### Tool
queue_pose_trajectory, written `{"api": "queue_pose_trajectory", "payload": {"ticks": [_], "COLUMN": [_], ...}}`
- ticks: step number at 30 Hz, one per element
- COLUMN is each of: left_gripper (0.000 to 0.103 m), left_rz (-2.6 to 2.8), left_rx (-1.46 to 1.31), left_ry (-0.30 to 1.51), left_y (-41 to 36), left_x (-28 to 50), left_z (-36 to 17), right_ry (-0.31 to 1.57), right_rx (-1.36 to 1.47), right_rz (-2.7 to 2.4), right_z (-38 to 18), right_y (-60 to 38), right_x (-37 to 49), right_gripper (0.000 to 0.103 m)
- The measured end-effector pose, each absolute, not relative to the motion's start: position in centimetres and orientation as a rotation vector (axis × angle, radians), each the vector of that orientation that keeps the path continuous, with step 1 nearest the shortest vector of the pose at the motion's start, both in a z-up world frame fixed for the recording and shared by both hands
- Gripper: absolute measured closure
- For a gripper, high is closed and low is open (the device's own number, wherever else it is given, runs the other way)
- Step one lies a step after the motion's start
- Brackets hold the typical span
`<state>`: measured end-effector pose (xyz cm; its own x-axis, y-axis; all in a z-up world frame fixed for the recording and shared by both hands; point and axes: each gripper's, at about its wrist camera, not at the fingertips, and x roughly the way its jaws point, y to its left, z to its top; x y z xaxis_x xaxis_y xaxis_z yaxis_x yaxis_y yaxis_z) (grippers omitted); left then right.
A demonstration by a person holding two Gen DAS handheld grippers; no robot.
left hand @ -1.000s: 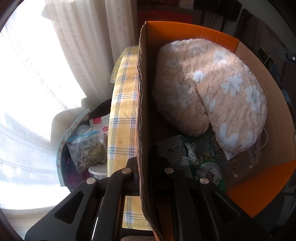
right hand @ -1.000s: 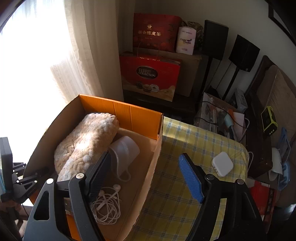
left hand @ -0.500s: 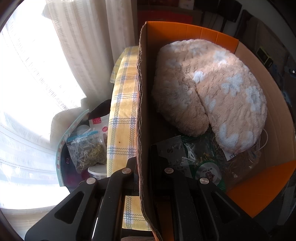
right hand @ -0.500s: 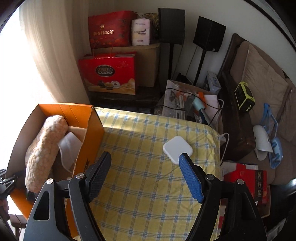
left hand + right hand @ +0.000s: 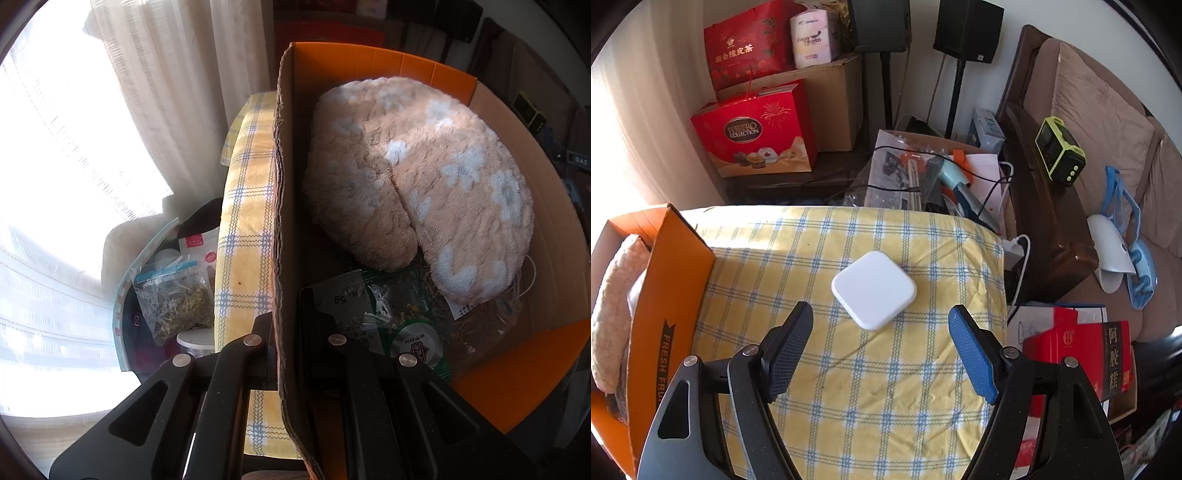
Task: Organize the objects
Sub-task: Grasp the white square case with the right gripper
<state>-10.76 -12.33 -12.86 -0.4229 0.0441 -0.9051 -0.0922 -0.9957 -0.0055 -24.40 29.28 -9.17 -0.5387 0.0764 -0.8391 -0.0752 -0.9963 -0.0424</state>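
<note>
in the left wrist view the left gripper (image 5: pixel 286 332) sits at the bottom centre, clamped on the near wall of the orange cardboard box (image 5: pixel 282 221), one finger outside and one inside, probably to steady the box while things go in. the box fills the right half of the frame; a plush paw-print cushion (image 5: pixel 424 184) lies across its upper part, with clear packets (image 5: pixel 369 314) below it near the fingers. the yellow checked tablecloth (image 5: pixel 247 206) runs up the middle, just left of the box wall. in the right wrist view the right gripper (image 5: pixel 881 347) is at lower centre, jaws wide apart and empty, lined up on a white square device (image 5: pixel 873 290) lying flat on the cloth at frame centre, just beyond the fingertips. the box edge shows at far left. judging by this, the device is next to go in.
</note>
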Motion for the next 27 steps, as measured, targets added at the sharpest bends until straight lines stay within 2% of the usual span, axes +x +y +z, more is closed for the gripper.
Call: {"api": "queue_pose_trajectory", "payload": {"ticks": [6, 17, 26, 27], "left_gripper": [0.097, 0.097, 0.097, 0.097], "left_rz": [2.587, 2.587, 2.586, 2.586], "left_rx": [-1.643, -1.647, -1.646, -1.646], "left_ry": [0.069, 0.073, 0.075, 0.074], "left_y": [-11.6, -11.4, -11.4, -11.4], "left_x": [-10.7, -10.7, -10.7, -10.6], "left_z": [-12.2, -12.1, -12.1, -12.1], "right_ry": [-0.044, 0.106, 0.046, 0.042], "right_rx": [-1.513, -1.575, -1.58, -1.575], "right_rz": [2.67, 2.682, 2.673, 2.679], "right_z": [-11.8, -13.6, -14.7, -14.7], "right_y": [29.9, 30.5, 30.1, 30.1], "right_x": [-26.5, -28.5, -28.7, -28.7], "right_gripper": [0.026, 0.024, 0.023, 0.025]}}
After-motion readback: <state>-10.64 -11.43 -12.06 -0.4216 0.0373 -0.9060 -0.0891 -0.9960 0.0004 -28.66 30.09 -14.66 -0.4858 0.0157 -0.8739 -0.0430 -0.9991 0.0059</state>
